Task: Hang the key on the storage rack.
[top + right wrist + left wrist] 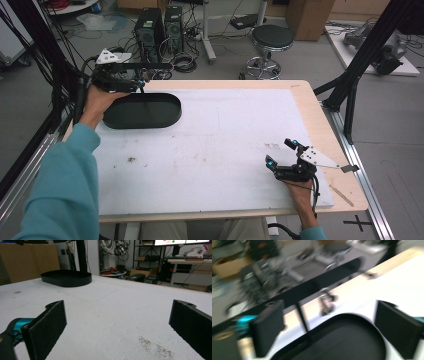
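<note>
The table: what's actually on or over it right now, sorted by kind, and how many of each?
Black oval tray: 1
Hand-held grippers: 2, the left gripper over the tray's far rim, the right gripper near the table's right side, both with jaws apart
White mat covering the tabletop: 1
Total: 4

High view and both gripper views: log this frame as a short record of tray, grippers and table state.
tray: black oval tray, empty, far-left part of the white table mat
left hand-held gripper: at the tray's far-left rim, jaws open, holding nothing
right hand-held gripper: low over the mat's near-right part, jaws wide open, empty
mat marks: small dark smudges on the white surface
blur: left gripper view is motion-blurred
</note>
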`<state>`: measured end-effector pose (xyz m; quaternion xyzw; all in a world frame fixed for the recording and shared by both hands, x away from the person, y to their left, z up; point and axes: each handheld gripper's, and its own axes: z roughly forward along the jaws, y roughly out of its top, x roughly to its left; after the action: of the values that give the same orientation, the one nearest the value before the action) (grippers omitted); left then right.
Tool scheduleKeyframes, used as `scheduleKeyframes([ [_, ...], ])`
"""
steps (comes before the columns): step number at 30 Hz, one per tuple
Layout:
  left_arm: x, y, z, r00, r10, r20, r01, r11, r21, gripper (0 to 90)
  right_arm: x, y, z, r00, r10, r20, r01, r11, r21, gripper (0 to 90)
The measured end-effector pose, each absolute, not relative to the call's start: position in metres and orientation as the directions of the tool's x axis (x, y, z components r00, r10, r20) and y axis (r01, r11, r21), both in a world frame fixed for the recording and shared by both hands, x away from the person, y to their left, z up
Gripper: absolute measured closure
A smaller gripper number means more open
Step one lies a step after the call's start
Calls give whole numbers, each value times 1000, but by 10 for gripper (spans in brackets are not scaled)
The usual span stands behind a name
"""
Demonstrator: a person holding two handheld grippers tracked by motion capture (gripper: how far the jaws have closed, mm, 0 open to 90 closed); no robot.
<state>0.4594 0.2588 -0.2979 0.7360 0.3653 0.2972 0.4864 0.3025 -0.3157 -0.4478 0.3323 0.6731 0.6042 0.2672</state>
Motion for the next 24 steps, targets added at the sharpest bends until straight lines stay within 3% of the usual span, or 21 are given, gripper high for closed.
scheduleKeyframes([
  [8, 392, 269, -312, 650, 756, 78, 118, -202, 972, 16, 302, -316, -448, -635, 771, 59, 137, 37, 990, 4],
  [13, 346, 271, -348, 707, 704, 71, 57, -157, 986, 17, 303, -316, -448, -637, 769, 59, 137, 37, 990, 4],
  [24, 282, 284, -423, 682, 730, 35, 20, -66, 998, 17, 302, -316, -448, -632, 774, 45, 127, 46, 991, 4],
])
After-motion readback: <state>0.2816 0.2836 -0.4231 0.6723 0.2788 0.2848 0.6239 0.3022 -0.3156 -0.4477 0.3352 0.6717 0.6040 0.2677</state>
